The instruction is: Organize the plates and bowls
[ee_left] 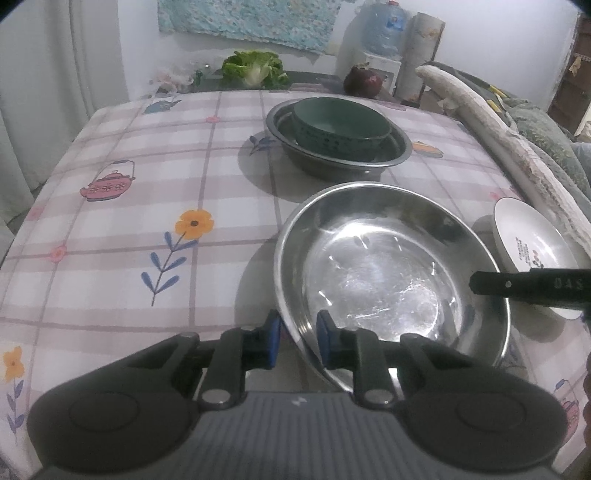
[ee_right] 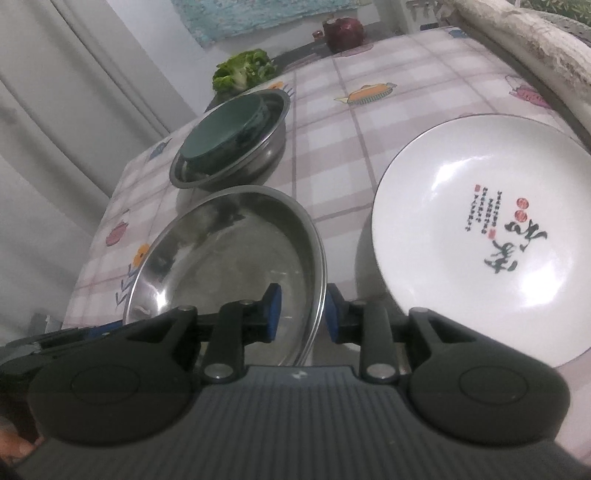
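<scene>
We hold the near steel bowl (ee_left: 391, 273) by opposite sides of its rim over the checked tablecloth (ee_left: 147, 184). The left gripper (ee_left: 297, 341) has its blue pads straddling the near rim, jaws nearly closed, though a slim gap shows on one side and we cannot tell whether they bite. The right gripper (ee_right: 303, 314) straddles the rim on the other side, its jaws a little apart, and we cannot tell if its pads press the metal.

Beyond it sits a second steel bowl (ee_left: 340, 147) with a green bowl (ee_left: 341, 127) already nested inside; a white plate (ee_right: 484, 236) with painted characters lies just beside the near bowl on the right. We judge the step in hand to be taking hold of this bowl to stack it with the others. The next move calls for a firm pinch on the thin, slippery rim from both sides and a level lift, keeping clear of the plate.

At the table's far edge lie a leafy green (ee_left: 255, 68) and a dark red vegetable (ee_left: 364, 81). A curtain (ee_left: 55, 92) hangs to the left, a patterned cloth (ee_left: 247, 18) is on the wall, and a water jug (ee_left: 384, 29) stands in the corner.
</scene>
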